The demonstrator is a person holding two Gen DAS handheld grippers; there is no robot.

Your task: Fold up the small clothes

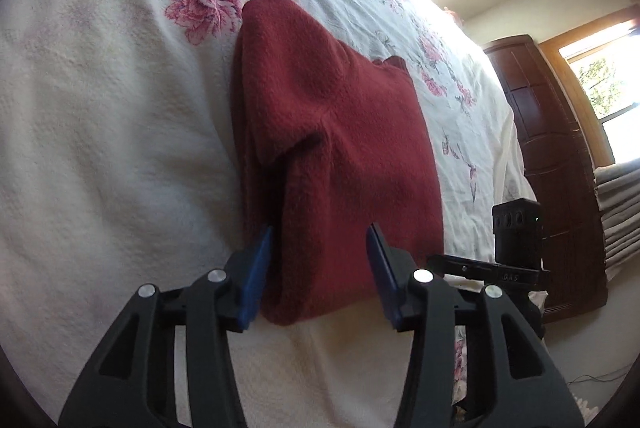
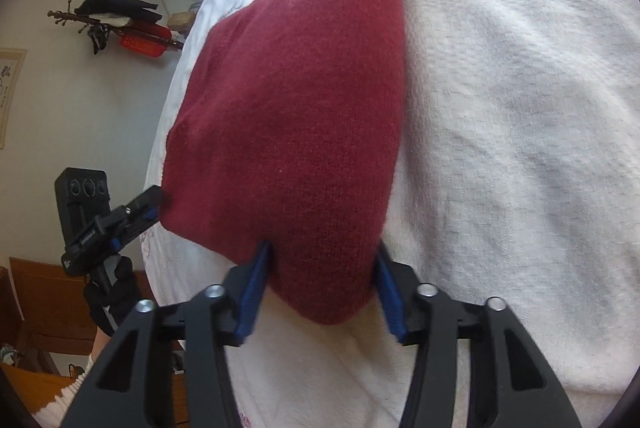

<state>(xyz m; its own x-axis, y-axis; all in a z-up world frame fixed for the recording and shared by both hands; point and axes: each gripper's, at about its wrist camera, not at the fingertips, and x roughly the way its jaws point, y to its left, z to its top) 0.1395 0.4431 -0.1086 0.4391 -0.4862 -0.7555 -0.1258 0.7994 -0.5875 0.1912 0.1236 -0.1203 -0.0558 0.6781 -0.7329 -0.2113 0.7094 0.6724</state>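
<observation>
Red knit sweater (image 1: 320, 131) lies folded on the bed, on a cream bedspread (image 1: 100, 147) printed with pink flowers, close to the mattress edge. In the right wrist view the same sweater (image 2: 300, 107) stretches away from the camera, its ribbed hem at the far end.

Left gripper (image 1: 320, 256) sits right at the near edge of the garment, blue-padded fingers (image 1: 258, 268) spread apart with a corner of the folded knit lying between them; the pads look just beside the cloth, not squeezing it. Right gripper (image 2: 320, 280) is posed the same way at the other near corner, jaws wide, a rounded lobe of sweater sitting between its blue pads (image 2: 252, 292).

Writing: on the other gripper's black bracket in the left view there are pale letters that seem to read "DAS", too small to be sure. A framed picture on the wall in the right view carries marks I cannot read.

In the right view, the left gripper's (image 2: 150, 205) tip touches the sweater's edge, held from below by a black-gloved hand (image 2: 114, 292) with a white knit cuff. Beyond the bed stands a dark wooden cabinet (image 1: 552, 155) by a bright window.
</observation>
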